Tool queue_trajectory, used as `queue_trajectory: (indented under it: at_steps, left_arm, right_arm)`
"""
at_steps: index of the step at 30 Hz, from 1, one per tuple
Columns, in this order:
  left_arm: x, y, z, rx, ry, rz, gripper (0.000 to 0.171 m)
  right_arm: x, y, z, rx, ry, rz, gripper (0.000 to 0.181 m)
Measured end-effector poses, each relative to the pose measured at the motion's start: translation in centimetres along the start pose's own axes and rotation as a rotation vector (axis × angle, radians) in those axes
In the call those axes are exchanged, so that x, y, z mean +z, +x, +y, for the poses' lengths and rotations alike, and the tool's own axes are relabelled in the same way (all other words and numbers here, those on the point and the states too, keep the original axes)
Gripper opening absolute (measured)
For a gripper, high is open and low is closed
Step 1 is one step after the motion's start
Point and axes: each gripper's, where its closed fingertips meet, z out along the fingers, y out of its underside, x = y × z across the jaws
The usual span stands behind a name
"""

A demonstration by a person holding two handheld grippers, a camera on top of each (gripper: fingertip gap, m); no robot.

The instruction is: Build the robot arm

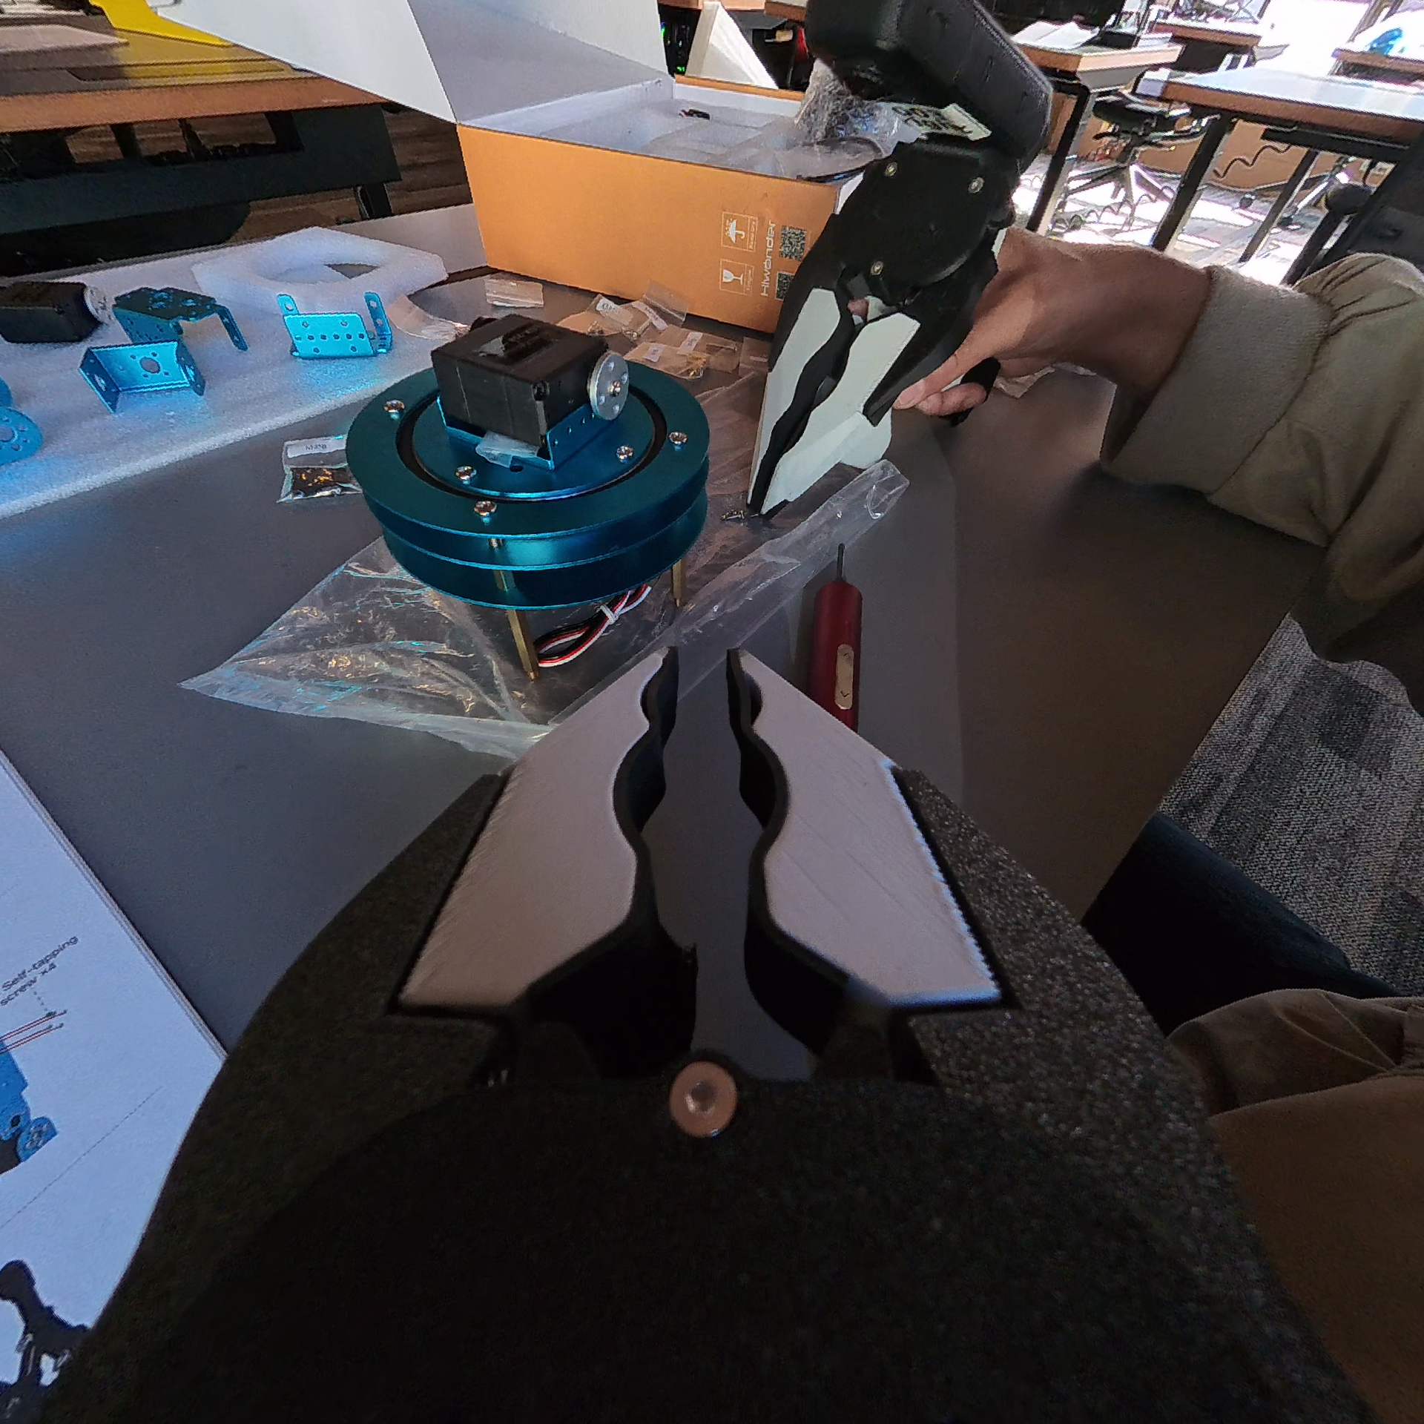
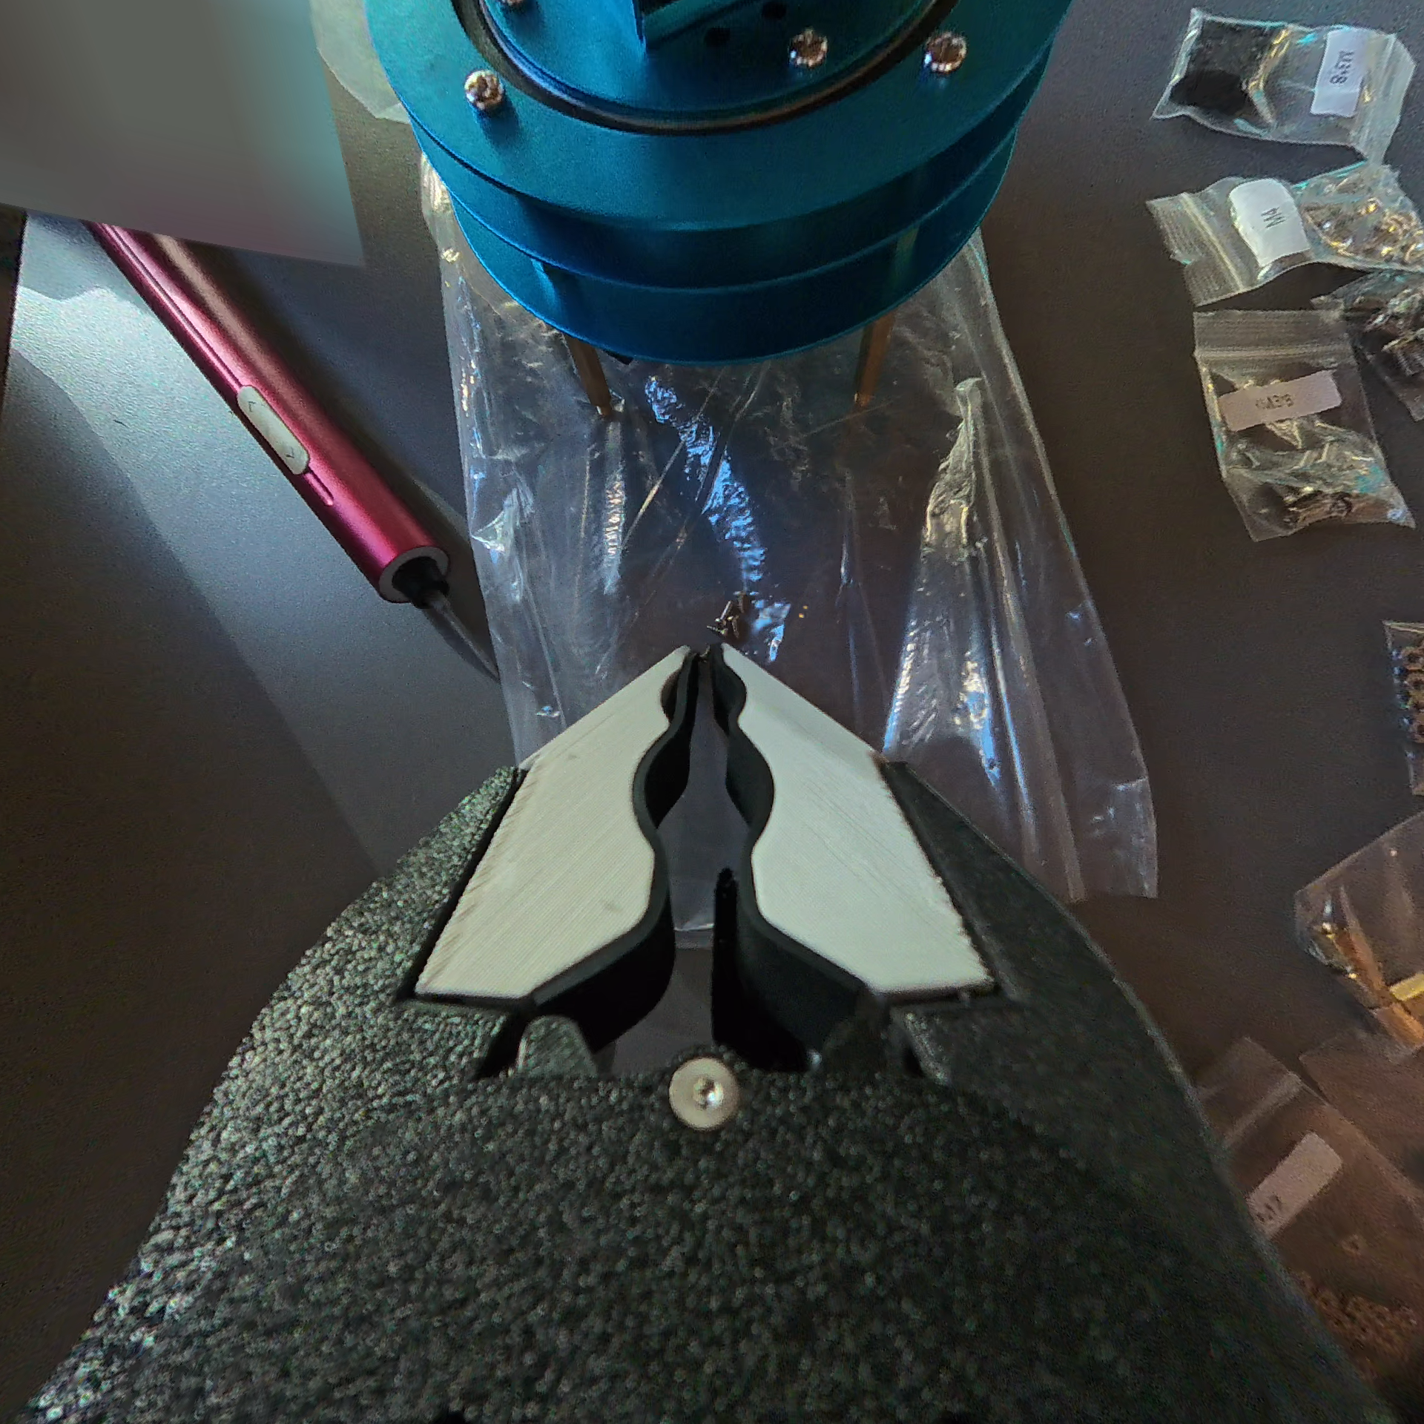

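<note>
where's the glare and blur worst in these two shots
Left wrist view: windows at top right blow out, and the table edges bow from the wide lens. Right wrist view: glare streaks the clear plastic bag, the right gripper body is soft up close, and a smooth patch at top left was laid on afterwards.

left gripper held level, fingertips slightly parted; right gripper tipped downward, fingertips nearly together.

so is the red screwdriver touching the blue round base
Apart. The right wrist view shows the red screwdriver lying on the table left of the blue round base, with bare table and clear plastic bag between them.
</note>
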Motion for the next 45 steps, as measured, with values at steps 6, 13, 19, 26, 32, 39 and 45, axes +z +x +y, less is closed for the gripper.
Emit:
queue_trajectory:
  at_steps: [6,13,19,26,32,39,45]
  left_arm:
    - [0.0,0.3,-0.2,0.008,0.002,0.003,0.011]
    - [0.0,0.4,-0.2,0.019,0.0,-0.004,0.011]
    - [-0.2,0.2,-0.2,0.019,0.002,-0.009,0.011]
    - [-0.2,-0.2,-0.3,0.01,0.005,-0.008,0.011]
    - [-0.1,-1.1,-2.5,0.033,0.033,0.007,0.011]
    - [1.9,-5.1,-5.0,0.28,-0.077,0.037,0.033]
    - [4.8,-5.9,-4.1,0.368,-0.123,0.156,0.037]
  right_arm:
    - [0.0,-0.1,0.0,0.018,0.003,-0.026,0.0]
    - [-0.6,0.2,-0.5,0.014,0.042,-0.017,0.0]
    - [-2.1,-0.5,-2.7,0.01,0.187,-0.059,0.0]
    - [-4.0,-3.1,-6.6,0.015,0.386,-0.189,0.0]
    - [-3.9,-5.3,-12.0,-0.068,0.442,-0.134,0.0]
    - [0.0,-4.7,-13.2,-0.193,0.247,0.043,0.0]
    - [1.0,-3.6,-12.9,-0.199,0.232,0.18,0.0]
